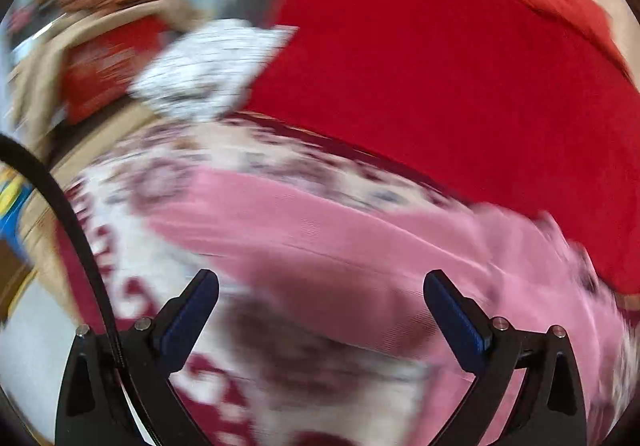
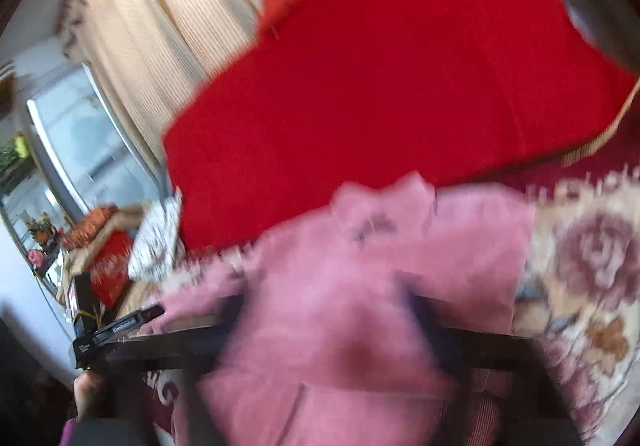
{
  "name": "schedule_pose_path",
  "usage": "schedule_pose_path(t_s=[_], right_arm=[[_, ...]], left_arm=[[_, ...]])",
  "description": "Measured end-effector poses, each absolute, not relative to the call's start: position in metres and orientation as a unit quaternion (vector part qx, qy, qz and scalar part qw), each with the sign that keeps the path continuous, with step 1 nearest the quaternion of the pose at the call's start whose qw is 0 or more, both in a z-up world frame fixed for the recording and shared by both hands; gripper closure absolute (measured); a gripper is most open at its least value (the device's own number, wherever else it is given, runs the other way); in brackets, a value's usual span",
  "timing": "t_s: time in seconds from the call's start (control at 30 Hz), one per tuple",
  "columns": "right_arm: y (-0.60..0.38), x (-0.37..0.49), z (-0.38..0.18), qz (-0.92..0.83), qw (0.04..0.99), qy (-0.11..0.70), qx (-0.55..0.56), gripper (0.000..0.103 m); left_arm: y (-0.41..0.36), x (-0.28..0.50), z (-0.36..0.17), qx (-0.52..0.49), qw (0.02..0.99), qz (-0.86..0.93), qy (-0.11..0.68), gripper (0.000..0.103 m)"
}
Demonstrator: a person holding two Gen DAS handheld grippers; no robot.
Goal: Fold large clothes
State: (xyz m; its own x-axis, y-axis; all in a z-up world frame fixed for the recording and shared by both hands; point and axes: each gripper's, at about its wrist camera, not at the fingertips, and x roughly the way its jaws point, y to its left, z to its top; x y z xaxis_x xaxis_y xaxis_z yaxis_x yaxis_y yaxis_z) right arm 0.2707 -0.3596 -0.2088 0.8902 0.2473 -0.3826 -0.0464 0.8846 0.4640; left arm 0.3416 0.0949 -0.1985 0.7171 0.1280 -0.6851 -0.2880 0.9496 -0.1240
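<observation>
Looking through the left wrist view first: the left gripper (image 1: 320,286) has its jaws spread wide with nothing between the blue pads (image 1: 192,310), just hovering over the pink garment (image 1: 340,230). That garment lies across the middle of the frame, spread on a floral rug (image 1: 168,174) with cream and maroon patterns. Up at 1 o'clock there's a big red blanket (image 1: 440,66), looks thick and plush. At 10 o'clock sits a crumpled white patterned cloth (image 1: 208,66). Everything's smeared by motion blur, so fine detail is a no-go.

Right wrist view: the right gripper (image 2: 328,330) is badly blurred, but its dark fingers sit far apart and no fabric seems pinched between them. The pink garment fills the bottom half here, soft knit-looking stuff, with a little bow-ish bump at 12 o'clock from the gripper. Red blanket beyond it.

My guess: we're between folds, both grippers free. Next up probably means picking an edge or corner of the pink piece and pinching only one layer, which is tricky with floppy fabric.
</observation>
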Motion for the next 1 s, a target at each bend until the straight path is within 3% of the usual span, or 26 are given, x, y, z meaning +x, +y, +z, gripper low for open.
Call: schedule_pose_path(t_s=[0.07, 0.23, 0.37, 0.63, 0.7, 0.87, 1.0], right_arm=[[-0.358, 0.247, -0.196, 0.071, 0.961, 0.154, 0.217, 0.000], [-0.346, 0.235, -0.183, 0.071, 0.971, 0.141, 0.182, 0.000], [-0.349, 0.233, -0.182, 0.070, 0.968, 0.146, 0.191, 0.000], [-0.368, 0.239, -0.197, 0.051, 0.963, 0.174, 0.200, 0.000], [-0.372, 0.240, -0.200, 0.044, 0.963, 0.178, 0.199, 0.000], [-0.389, 0.241, -0.206, 0.023, 0.961, 0.182, 0.206, 0.016], [-0.409, 0.233, -0.204, 0.004, 0.960, 0.170, 0.224, 0.016]], left_arm=[[0.139, 0.345, -0.205, -0.149, 0.908, 0.159, 0.359, 0.001], [0.214, 0.349, -0.240, -0.273, 0.865, 0.179, 0.380, 0.001], [0.232, 0.369, -0.257, -0.354, 0.842, 0.148, 0.380, 0.003], [0.241, 0.429, -0.278, -0.366, 0.825, 0.150, 0.403, 0.050], [0.243, 0.433, -0.275, -0.368, 0.831, 0.132, 0.394, 0.097], [0.229, 0.420, -0.239, -0.341, 0.866, 0.113, 0.349, 0.099], [0.173, 0.400, -0.177, -0.263, 0.918, 0.055, 0.292, 0.099]])
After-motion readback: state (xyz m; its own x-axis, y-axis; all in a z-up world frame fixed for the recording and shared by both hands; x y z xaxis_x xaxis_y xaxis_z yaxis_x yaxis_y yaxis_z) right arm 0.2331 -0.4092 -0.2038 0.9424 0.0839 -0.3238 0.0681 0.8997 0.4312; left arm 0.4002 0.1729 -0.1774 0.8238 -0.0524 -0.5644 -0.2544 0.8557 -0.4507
